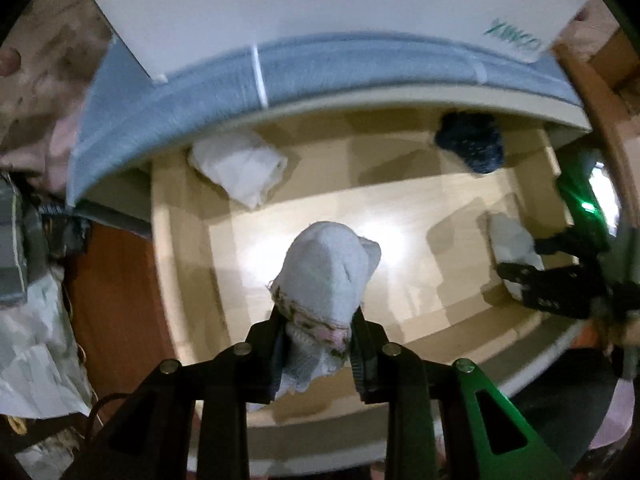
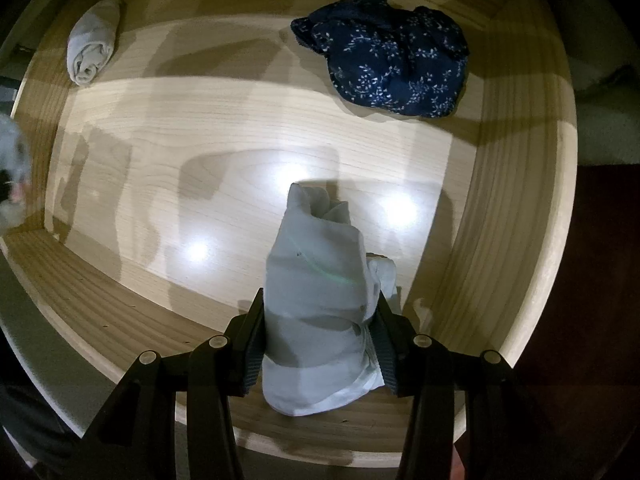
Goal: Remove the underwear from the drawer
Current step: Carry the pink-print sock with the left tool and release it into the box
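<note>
Pale grey rolled underwear sits clamped in left jaws; right jaws clamp a whitish bundle.

Four pieces of underwear are showing: three pale rolled bundles and one dark blue floral piece. One wooden drawer is lying open. Two grippers are working, each clamping one bundle.

Upside-down green lettering on the white board, blurred beyond reading.
</note>
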The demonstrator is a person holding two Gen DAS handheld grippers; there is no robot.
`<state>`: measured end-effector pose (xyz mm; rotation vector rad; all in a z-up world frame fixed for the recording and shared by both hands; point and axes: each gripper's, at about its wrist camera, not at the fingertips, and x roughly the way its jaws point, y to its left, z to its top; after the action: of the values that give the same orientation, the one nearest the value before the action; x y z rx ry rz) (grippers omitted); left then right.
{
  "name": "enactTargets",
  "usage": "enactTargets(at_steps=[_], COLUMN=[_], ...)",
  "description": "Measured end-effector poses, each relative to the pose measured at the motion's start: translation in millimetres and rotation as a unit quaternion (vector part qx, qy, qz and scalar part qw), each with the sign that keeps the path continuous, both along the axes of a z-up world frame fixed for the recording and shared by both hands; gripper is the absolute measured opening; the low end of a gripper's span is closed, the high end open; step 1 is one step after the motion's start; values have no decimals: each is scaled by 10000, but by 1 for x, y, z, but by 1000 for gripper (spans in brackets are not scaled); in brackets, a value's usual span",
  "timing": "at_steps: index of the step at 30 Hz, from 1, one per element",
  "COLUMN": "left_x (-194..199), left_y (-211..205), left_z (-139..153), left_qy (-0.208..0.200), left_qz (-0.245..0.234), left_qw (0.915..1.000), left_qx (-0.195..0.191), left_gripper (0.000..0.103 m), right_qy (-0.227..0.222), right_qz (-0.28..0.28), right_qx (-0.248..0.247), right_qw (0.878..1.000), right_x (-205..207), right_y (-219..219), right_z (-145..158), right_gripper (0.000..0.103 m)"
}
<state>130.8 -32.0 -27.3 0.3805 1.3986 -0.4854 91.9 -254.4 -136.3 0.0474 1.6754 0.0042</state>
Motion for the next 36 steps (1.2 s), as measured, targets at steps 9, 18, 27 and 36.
enactTargets(at_steps=[9,18,27,36], left_x=[-15,-8,40,102], left_y=[23,29,4,-20], left_z=[73,185,204,164], left_qy=[-941,-2358,-2967,-2686], left_qz=[-23,125,375,535], left_qw=[9934,9652,9498,9591], left_qx=[-656,-1127,-921,-719], left_gripper=[27,27,27,27], right_qy=[5,5,-11,-12], right_qz=[4,17,-19,-32], right_qx=[-41,-71,-28,-15], right_qw=[10000,10000,10000,10000], right_x=[0,0,0,-1], right_y=[-1,-1,-5,-7], right_z=[1,1,1,-1], right_gripper=[45,45,45,45])
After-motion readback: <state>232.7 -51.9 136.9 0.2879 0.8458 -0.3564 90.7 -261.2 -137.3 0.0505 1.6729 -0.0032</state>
